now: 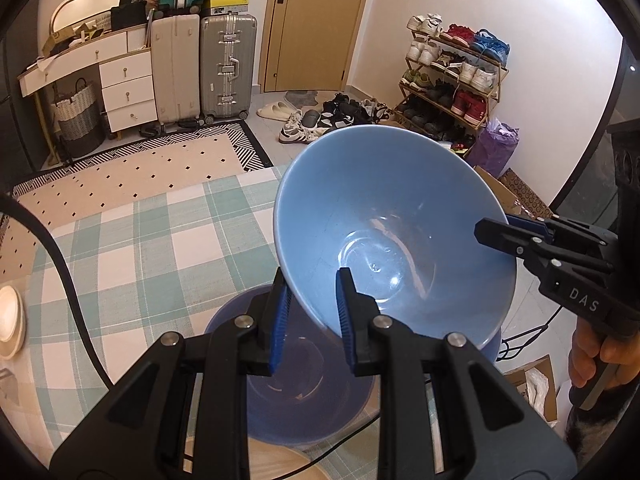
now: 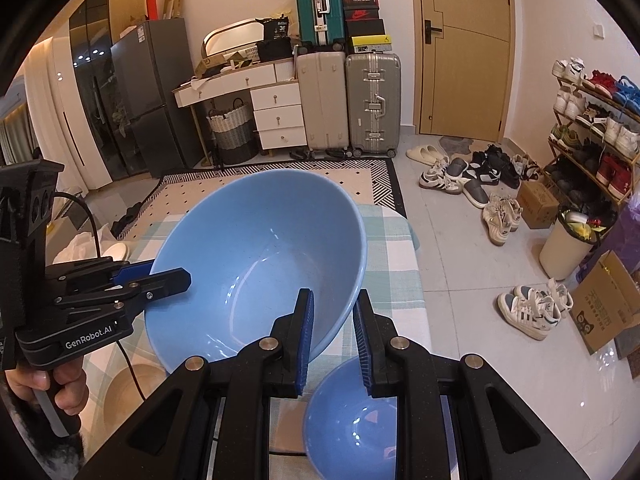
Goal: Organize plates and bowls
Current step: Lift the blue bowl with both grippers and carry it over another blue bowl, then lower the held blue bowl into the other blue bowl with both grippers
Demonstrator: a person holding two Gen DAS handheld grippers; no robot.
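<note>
We hold the large light-blue round bowl [image 1: 394, 232] in the air between us, tilted, above the surface covered with a green-and-white checked cloth [image 1: 132, 248]. Our left gripper [image 1: 312, 312] is pinching the bowl's rim on one side, one pad inside the wall and one outside; our right gripper [image 2: 334, 336] is pinching the opposite rim the same way. Directly beneath sits a second blue bowl [image 2: 352, 420], of a like blue, upright on the cloth, and it looks like the natural nesting target.

To do this well, we judge we should level the carried bowl first, so both rims sit at one height, then centre it over the lower bowl before lowering. Both grips are thin rim pinches, so we should move the two hands together; any twist between them could lever the rim out of a pad.

The bowl is glossy, smooth and empty, with bright reflections at its base, deep with flaring walls; it looks slippery and probably rigid.
</note>
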